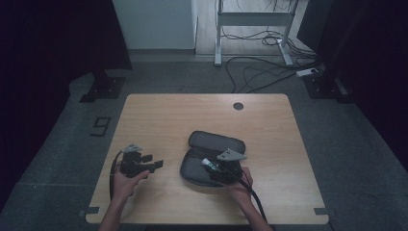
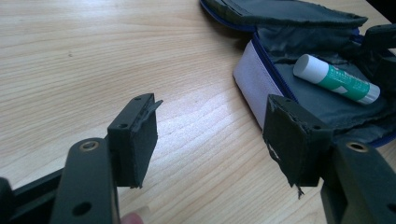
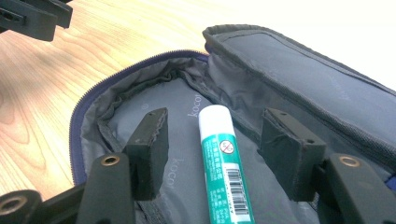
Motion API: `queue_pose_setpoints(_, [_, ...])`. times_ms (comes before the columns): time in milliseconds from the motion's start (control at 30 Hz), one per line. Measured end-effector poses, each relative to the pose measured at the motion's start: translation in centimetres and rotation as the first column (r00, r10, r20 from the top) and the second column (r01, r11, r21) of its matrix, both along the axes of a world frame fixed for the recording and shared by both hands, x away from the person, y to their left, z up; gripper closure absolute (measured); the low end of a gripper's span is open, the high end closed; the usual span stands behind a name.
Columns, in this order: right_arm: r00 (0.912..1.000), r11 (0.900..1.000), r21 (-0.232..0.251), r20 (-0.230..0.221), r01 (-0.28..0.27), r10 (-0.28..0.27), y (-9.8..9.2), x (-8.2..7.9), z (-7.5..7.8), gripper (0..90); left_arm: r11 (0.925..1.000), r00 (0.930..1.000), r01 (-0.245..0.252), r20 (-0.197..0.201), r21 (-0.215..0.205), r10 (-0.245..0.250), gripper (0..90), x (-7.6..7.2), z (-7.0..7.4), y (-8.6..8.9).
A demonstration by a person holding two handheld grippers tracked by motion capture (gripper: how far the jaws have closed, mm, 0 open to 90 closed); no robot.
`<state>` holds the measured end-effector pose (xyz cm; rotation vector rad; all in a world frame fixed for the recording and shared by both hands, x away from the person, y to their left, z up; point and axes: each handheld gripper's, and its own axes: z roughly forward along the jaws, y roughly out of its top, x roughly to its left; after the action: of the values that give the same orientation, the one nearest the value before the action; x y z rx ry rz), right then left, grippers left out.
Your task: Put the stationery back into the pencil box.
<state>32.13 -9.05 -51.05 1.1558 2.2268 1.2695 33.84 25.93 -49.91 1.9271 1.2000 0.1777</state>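
The glue stick [image 3: 223, 163] lies in the open case [image 3: 299, 79] between the right tool's [image 3: 215, 154] parted, untouching pads (light, stiff, slippery plastic), best pinched mid-barrel; the left tool [image 2: 219, 140] gapes empty.

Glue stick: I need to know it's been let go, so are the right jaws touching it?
Apart. The right gripper view shows the glue stick lying in the case with gaps on both sides.

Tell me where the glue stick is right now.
The glue stick lies inside the open pencil case on the table, between the right gripper's open jaws without touching them. In the high view it is right of centre, near the person's right hand.
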Motion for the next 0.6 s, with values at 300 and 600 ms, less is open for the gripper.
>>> queue_pose_setpoints(300, [0.9995,1.000,0.024,0.027,-0.019,0.018,0.1,0.2,0.9,38.9,0.9998,0.9999,-0.017,0.004,-0.011,0.017,35.5,-0.7,-0.1,0.6])
queue_pose_setpoints(600, [0.9984,0.997,0.071,0.056,-0.006,0.002,-2.4,-0.2,2.2,39.1,0.9999,0.9999,-0.008,0.008,-0.012,0.008,35.8,-0.7,-0.2,0.3])
